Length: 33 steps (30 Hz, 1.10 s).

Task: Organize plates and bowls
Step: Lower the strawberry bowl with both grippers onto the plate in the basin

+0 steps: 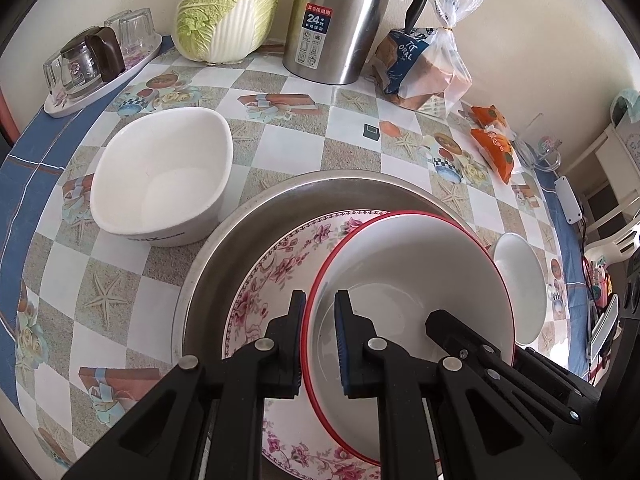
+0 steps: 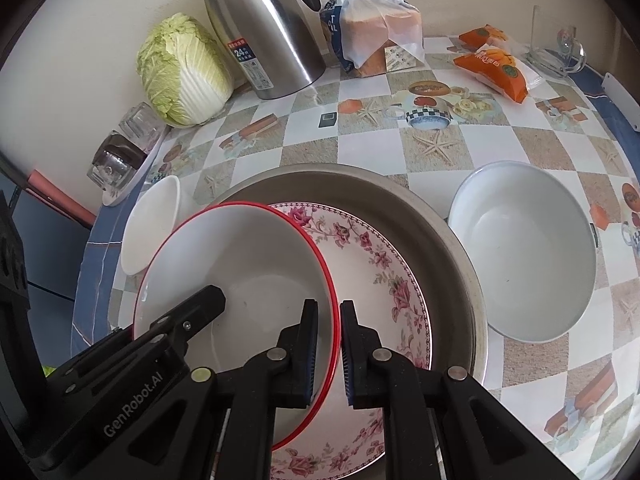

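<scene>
Both tongs, left [image 1: 320, 300] and right [image 2: 329, 308], pinch the red-rimmed bowl [image 1: 408, 280]; flask label [image 1: 316, 20] reads "24", right casing "GenRobot.AI", apparently.

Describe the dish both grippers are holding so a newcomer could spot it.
Find the big steel basin on the checkered table. Inside lies a floral plate, and on it the red-rimmed white bowl. Its thin red rim is unique; the other bowls are plain white.

Both wrist views look steeply down, close over the red-rimmed bowl [image 1: 412, 276], from opposite sides.
</scene>
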{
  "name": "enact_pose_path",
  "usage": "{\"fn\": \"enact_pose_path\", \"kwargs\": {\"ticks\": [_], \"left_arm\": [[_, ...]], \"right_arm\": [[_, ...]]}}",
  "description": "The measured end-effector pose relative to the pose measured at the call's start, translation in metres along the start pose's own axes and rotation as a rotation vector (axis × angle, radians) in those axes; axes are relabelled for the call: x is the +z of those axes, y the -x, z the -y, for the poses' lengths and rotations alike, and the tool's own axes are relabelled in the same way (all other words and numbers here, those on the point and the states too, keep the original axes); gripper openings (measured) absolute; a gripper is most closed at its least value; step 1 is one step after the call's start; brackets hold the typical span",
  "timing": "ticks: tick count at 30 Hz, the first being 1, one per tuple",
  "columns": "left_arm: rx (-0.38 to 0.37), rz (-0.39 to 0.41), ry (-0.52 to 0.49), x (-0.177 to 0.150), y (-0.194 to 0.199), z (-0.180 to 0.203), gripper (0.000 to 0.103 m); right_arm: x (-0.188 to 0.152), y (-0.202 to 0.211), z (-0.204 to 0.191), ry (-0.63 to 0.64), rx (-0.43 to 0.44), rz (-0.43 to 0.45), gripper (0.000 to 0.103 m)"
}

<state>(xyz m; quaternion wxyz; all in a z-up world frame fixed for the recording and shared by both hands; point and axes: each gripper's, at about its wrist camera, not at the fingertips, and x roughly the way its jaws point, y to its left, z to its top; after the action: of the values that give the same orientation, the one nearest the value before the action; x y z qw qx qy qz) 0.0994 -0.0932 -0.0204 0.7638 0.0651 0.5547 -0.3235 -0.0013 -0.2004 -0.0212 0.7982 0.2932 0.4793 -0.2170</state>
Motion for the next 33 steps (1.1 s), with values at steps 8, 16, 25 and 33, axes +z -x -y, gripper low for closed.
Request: {"fn": "enact_pose_path", "kwargs": {"ticks": [8,16,25,33], "left_arm": [[0.009,-0.018,-0.005,-0.0009,-0.0076,0.0007,0.013],[0.006,-0.018,-0.002,-0.0001,-0.0083,-0.0002,0.013],[0.005,-0.020,-0.003,-0.0001,-0.0088,-0.0001,0.013],[0.025,-0.009,-0.012,0.0017,-0.0036,-0.0004,0.018]], "right_arm": [[0.0005,-0.0046,0.0017,-0.003,-0.009,-0.008,0.013],[0.0011,-0.0060,0.0007,0.002,-0.012,-0.001,0.013],[0.0008,-0.0063,-0.0015,0.010,-0.010,-0.003,0.015],[0.0007,-0.0062,0.0018,0.003,-0.002,-0.005,0.015]]}}
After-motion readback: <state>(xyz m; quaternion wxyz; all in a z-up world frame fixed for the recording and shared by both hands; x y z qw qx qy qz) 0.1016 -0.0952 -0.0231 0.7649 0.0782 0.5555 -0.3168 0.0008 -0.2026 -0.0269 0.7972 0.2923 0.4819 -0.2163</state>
